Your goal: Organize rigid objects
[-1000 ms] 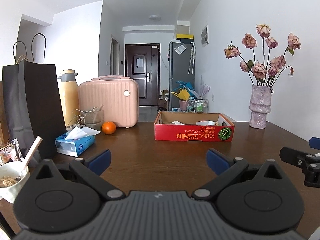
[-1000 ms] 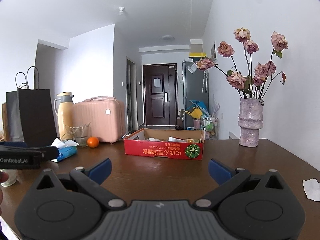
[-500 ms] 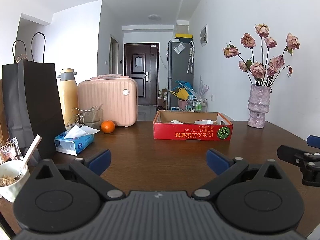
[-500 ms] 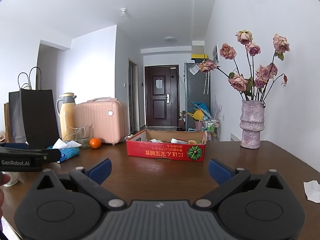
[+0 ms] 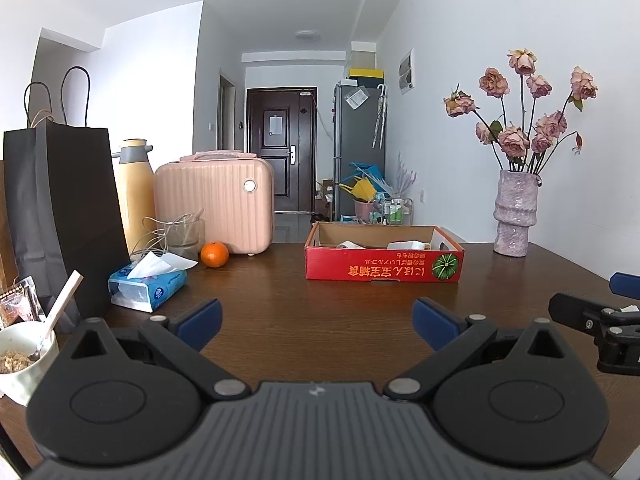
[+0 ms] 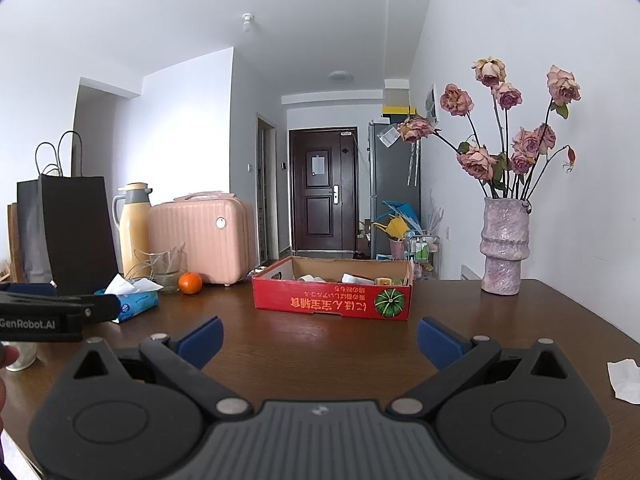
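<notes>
Both tools had jaws spread wide and gripped nothing: left gripper [image 5: 316, 322], right gripper [image 6: 320, 336]. Red box [image 5: 384, 268] sat on the table [image 5: 300, 308] at 12 o'clock, well apart from both; orange [image 5: 214, 254] at 11.

Bright, even daylight; both my views sharp.
Soft sheen on the table [image 5: 320, 312], faint shadows under objects, walls near blown out, fisheye bending and dark corners at edges.
</notes>
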Demonstrator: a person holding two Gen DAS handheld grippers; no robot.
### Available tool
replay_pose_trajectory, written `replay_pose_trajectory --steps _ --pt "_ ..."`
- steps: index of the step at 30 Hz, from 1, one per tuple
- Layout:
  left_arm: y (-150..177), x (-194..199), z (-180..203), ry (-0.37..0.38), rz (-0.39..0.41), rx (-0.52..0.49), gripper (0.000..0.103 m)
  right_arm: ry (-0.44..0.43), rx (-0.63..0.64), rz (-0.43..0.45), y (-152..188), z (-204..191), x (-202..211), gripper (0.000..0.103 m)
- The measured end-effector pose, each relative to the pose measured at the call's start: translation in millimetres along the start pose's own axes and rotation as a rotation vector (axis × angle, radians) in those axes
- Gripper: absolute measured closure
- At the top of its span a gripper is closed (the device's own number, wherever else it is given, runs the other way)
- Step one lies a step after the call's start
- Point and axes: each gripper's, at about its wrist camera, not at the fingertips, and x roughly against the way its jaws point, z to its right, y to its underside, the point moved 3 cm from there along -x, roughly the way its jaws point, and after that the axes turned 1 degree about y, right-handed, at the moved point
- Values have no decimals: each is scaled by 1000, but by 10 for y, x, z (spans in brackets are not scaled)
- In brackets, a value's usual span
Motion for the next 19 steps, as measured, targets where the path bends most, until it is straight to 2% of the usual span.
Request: replay_pose_trajectory --steps 19 --pt "35 -21 26 8 2 -15 0 1 0 -19 24 -15 -51 0"
